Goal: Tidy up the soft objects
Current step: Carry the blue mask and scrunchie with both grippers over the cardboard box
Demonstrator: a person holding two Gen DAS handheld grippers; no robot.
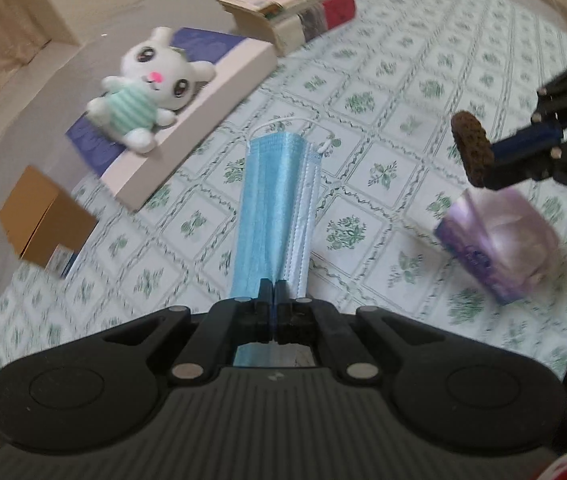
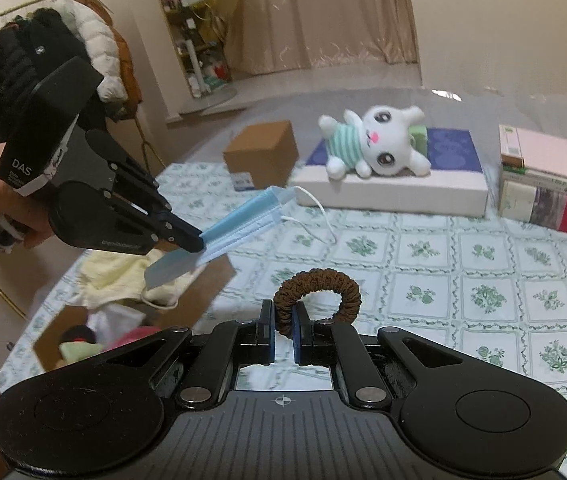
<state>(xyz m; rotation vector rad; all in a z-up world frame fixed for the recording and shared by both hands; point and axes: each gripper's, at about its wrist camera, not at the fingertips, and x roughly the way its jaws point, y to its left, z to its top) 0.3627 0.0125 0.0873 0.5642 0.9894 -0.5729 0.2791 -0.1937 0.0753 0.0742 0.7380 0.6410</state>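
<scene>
A folded blue face mask (image 1: 273, 208) hangs above the patterned tabletop (image 1: 403, 80), pinched in the clenched left hand-held gripper (image 1: 273, 286). The right hand-held gripper (image 2: 283, 312) grasps a brown scrunchie (image 2: 319, 294); a plush bunny (image 2: 375, 142) lies on a box (image 2: 395, 190).
</scene>
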